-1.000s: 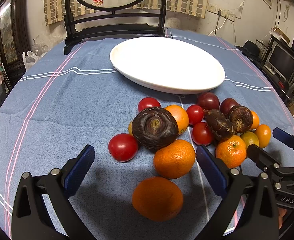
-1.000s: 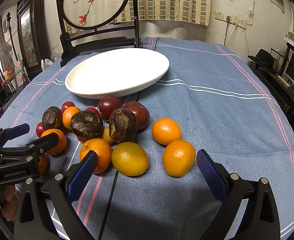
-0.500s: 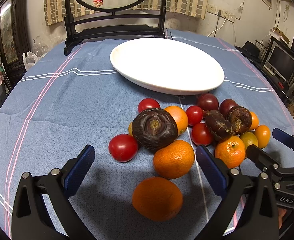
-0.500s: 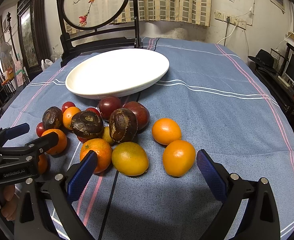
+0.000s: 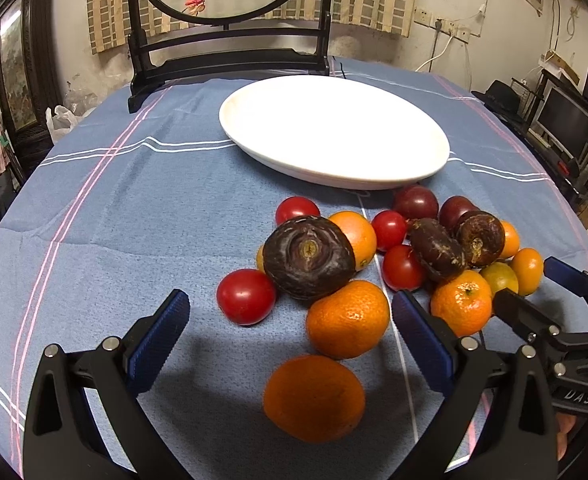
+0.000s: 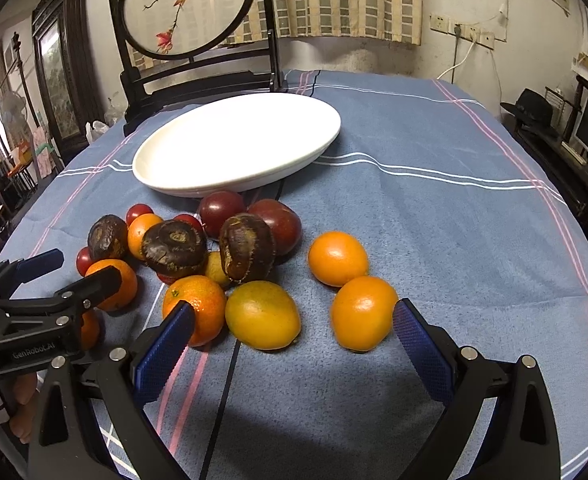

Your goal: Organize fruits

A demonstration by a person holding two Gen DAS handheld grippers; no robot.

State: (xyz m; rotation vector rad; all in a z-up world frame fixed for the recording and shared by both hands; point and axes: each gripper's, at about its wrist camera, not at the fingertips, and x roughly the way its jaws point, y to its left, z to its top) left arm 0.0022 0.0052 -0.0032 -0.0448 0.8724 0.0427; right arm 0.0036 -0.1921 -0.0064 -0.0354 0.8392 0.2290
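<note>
A pile of fruit lies on the blue tablecloth in front of an empty white oval plate (image 5: 374, 168) (image 6: 173, 176). It holds oranges, red tomatoes, dark plums and wrinkled brown passion fruits. My left gripper (image 5: 289, 332) is open and empty, with an orange (image 5: 314, 398) and a tangerine (image 5: 348, 318) between its fingers. My right gripper (image 6: 289, 336) is open and empty, with a yellow-green citrus (image 6: 261, 315) and an orange (image 6: 362, 312) between its fingers. Each gripper shows at the edge of the other's view.
A dark wooden stand with a round painted screen (image 6: 185, 4) stands at the table's far edge behind the plate. Shelves with monitors (image 5: 566, 128) stand to the right of the table. The tablecloth (image 6: 454, 208) spreads to the right of the fruit.
Both grippers have edged slightly forward toward the fruit. Nothing was taken hold of and the fruit has not moved.
</note>
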